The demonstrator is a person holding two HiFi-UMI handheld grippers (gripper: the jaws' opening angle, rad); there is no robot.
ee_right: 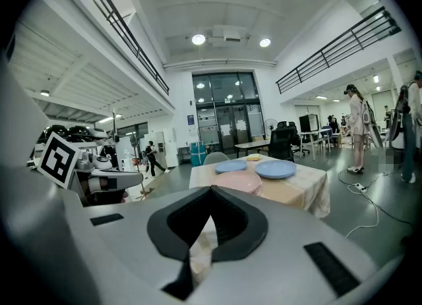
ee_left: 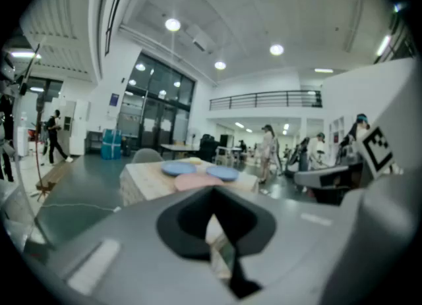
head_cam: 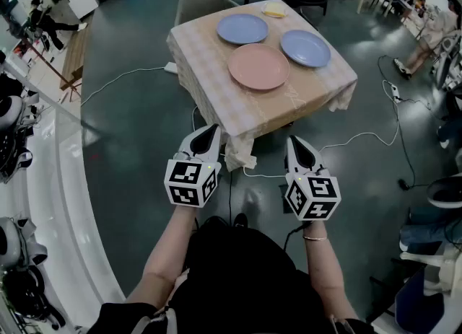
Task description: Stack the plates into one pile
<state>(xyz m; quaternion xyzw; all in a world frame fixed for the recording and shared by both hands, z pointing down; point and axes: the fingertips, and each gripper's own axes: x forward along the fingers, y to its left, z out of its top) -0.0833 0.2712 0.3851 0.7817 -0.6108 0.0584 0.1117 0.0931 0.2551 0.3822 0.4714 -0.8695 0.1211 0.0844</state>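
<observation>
The left hand-held gripper and right hand-held gripper are both closed and empty, well short of the counter. The pink plate lies straight ahead (nearest, about midway between them), with the left blue plate and right blue plate beyond, unstacked.

The clothed table bears a pink plate, two blue plates and a yellow item.
</observation>
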